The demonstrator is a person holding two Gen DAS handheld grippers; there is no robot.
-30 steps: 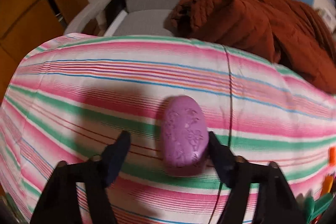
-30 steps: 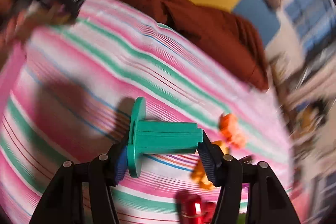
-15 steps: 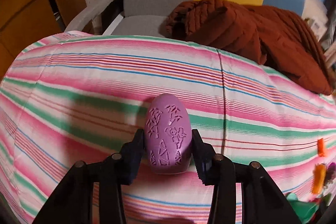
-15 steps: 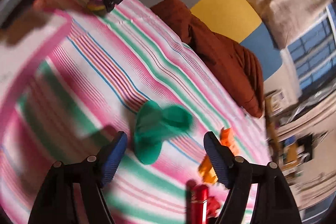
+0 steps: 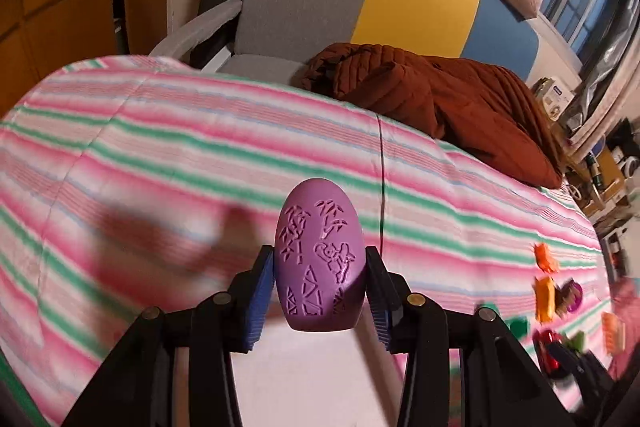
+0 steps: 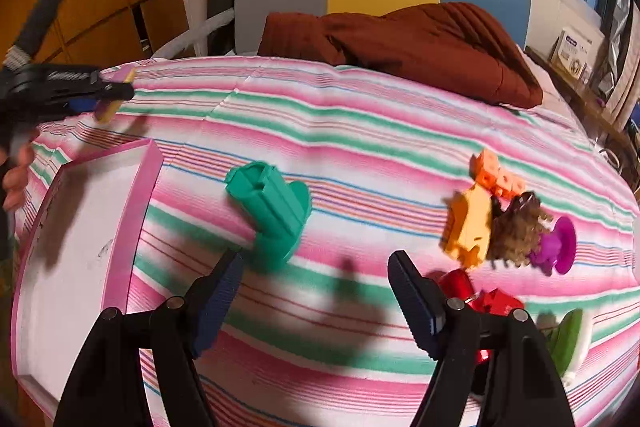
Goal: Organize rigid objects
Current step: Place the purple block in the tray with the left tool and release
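Left gripper (image 5: 320, 301) clamped on a purple embossed egg (image 5: 320, 259), held above the white tray (image 6: 76, 227) (pink-rimmed). Right gripper (image 6: 316, 299) with jaws apart, nothing between them, having just been opening; green spool (image 6: 272, 207) lies on the striped cloth (image 6: 360, 131) just beyond, beside the tray.
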